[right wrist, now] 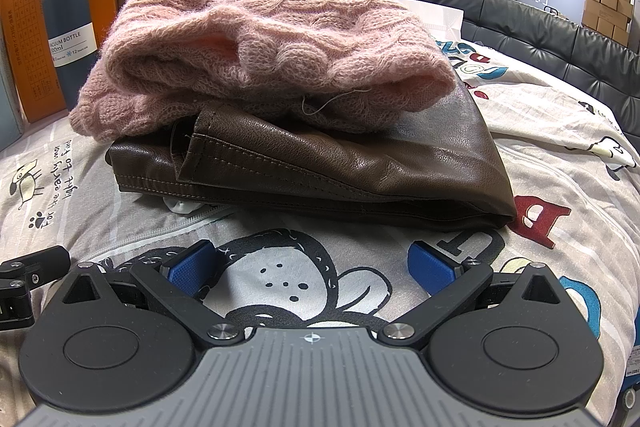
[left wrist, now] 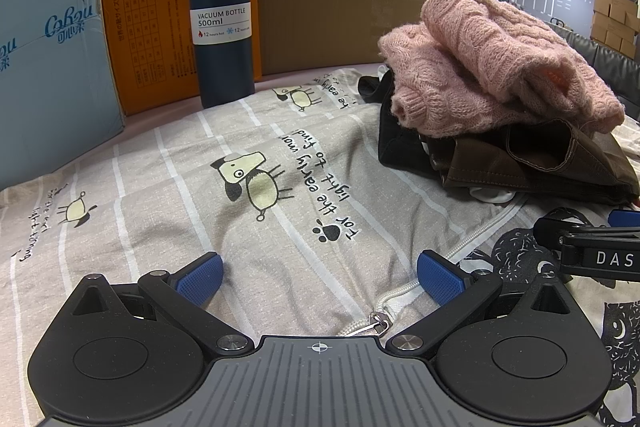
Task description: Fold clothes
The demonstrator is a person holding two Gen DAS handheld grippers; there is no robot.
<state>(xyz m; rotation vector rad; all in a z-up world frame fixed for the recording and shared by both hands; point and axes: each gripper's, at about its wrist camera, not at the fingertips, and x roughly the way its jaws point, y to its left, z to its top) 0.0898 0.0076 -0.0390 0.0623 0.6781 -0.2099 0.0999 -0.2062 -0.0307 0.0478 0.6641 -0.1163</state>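
Sitting folded mid-bed, pink sweater (right wrist: 256, 39) tops brown leather garment (right wrist: 340, 167); both grippers, left gripper (left wrist: 320, 277) and right gripper (right wrist: 314, 267), gape wide, empty; remaining work unclear.

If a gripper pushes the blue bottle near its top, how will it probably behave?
The bottle is tall and narrow and stands upright, so a high push would probably tip it. Its base seems to rest at the edge of the soft sheet, which may make it less steady. Once down, its round body would likely roll.
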